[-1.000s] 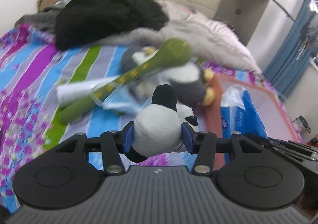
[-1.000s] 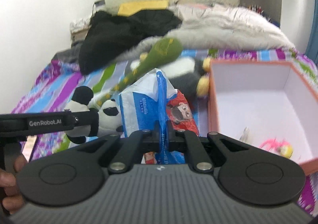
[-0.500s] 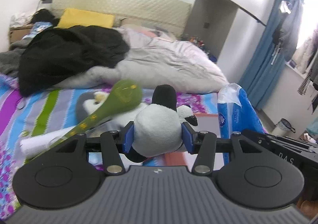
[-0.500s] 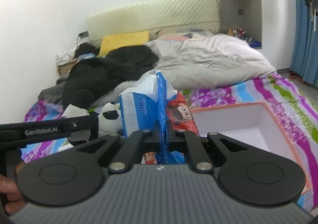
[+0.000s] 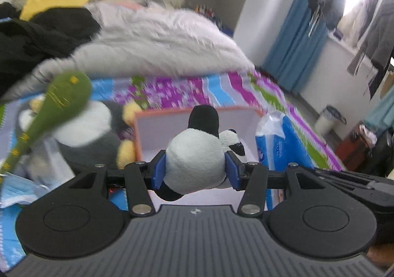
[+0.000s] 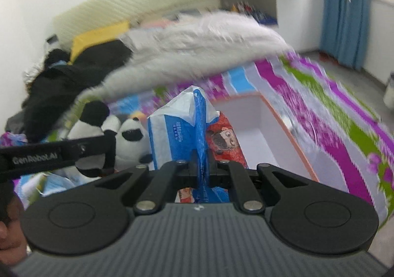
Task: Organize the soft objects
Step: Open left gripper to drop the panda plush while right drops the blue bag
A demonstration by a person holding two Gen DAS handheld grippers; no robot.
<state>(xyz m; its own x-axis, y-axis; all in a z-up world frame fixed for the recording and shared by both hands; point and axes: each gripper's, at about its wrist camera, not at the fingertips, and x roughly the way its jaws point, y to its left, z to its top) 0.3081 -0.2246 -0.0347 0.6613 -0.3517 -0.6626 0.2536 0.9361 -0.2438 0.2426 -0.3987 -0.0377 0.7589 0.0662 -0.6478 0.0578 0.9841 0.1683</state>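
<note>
My left gripper (image 5: 195, 170) is shut on a small panda plush (image 5: 197, 156) and holds it in the air over the near left part of an orange-rimmed box (image 5: 157, 114) with a white inside. The panda also shows in the right wrist view (image 6: 123, 139). My right gripper (image 6: 200, 168) is shut on the plastic wrap of a blue and white tissue pack (image 6: 177, 134), held up at the box's (image 6: 290, 134) left side. The pack also shows in the left wrist view (image 5: 283, 139).
On the striped bedspread (image 5: 187, 90), left of the box, lie a grey penguin plush (image 5: 93, 134) and a long green plush (image 5: 56, 107). A white duvet (image 5: 157, 45) and black clothes (image 5: 41, 36) fill the back of the bed. Blue curtains (image 5: 298, 38) hang at right.
Both grippers have swung to the right with their loads and tilted down; the box has come into view under and ahead of the panda and the tissue pack.
</note>
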